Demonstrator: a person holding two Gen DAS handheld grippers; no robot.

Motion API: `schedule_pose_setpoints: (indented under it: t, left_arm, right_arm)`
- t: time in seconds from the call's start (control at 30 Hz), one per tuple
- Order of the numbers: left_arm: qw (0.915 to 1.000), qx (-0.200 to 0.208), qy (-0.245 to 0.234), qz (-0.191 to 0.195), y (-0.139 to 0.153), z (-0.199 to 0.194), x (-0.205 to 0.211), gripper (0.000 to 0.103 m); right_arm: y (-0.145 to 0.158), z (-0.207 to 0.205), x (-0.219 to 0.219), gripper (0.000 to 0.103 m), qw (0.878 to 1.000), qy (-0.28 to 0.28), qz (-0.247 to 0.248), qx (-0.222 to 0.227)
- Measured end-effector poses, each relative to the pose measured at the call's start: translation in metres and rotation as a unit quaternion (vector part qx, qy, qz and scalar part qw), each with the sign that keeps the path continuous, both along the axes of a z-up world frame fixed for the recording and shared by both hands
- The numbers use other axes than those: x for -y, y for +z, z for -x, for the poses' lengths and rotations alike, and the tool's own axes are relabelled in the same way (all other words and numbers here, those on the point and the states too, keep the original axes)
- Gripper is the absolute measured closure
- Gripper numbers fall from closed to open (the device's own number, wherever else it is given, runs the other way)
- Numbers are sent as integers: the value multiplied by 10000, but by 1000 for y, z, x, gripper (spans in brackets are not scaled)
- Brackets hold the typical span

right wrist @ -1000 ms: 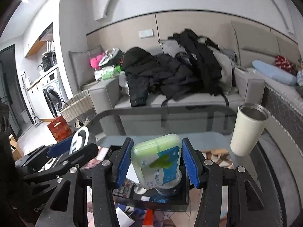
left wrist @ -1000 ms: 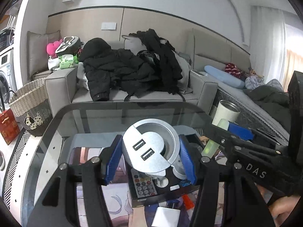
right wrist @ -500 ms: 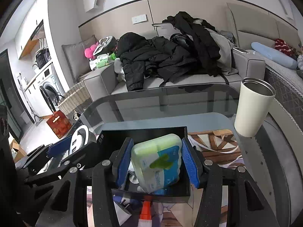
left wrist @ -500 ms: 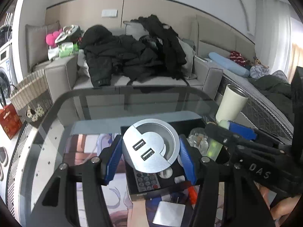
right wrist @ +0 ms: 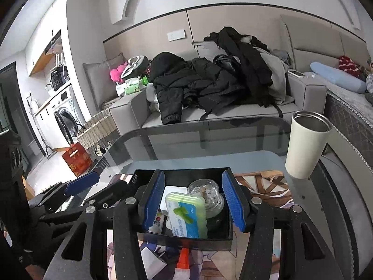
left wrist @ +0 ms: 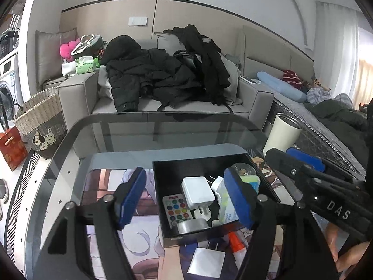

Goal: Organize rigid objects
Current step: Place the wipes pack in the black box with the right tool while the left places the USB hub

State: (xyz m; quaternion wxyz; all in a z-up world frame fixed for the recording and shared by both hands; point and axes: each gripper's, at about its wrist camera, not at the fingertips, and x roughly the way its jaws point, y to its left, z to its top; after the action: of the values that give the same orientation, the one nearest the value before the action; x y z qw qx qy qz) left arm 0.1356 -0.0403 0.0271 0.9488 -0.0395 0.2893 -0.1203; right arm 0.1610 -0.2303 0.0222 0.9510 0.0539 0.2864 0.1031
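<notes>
A black tray (left wrist: 200, 163) (right wrist: 186, 175) sits on the glass table. It holds a white charger (left wrist: 197, 192), a colourful remote (left wrist: 177, 210), a silver round USB hub (left wrist: 192, 225), a clear glass piece (right wrist: 205, 194) and a green-and-blue box (right wrist: 187, 218) (left wrist: 225, 205). My left gripper (left wrist: 184, 198) is open and empty above the tray's near left part. My right gripper (right wrist: 194, 201) is open and empty, its fingers either side of the green-and-blue box lying in the tray.
A white tumbler (right wrist: 305, 144) (left wrist: 282, 135) stands on the table's right side. A white adapter (left wrist: 206, 262) and an orange-capped tube (left wrist: 236, 245) lie in front of the tray. A sofa piled with black clothes (left wrist: 163, 77) is behind the table.
Both grippers lowered over the tray and opened. The left one let go of the silver USB hub and the right one let go of the green-and-blue box; both now lie in the tray.
</notes>
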Motion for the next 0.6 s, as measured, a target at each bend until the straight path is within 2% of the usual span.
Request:
schedule_pose_setpoints:
  t: [0.17,0.33,0.47,0.6]
  left_arm:
    - [10000,-13,-7,54,3,13,-2,34]
    - [9994,-109,-122,-298,-8,32,4,32]
    - [9987,-402,-130,-271,-28,40,1,11]
    - [9975,-607,-192,-291,-49,46,-6,6]
  right_arm:
    - [1,11,-1,51,9999,96,7,-55]
    - [-8,25,0,51,9993,252,163,-227]
    - [-27,34,1,51,9973,385,214,-586]
    - [-52,37,3,50,9930,436,170,-1083]
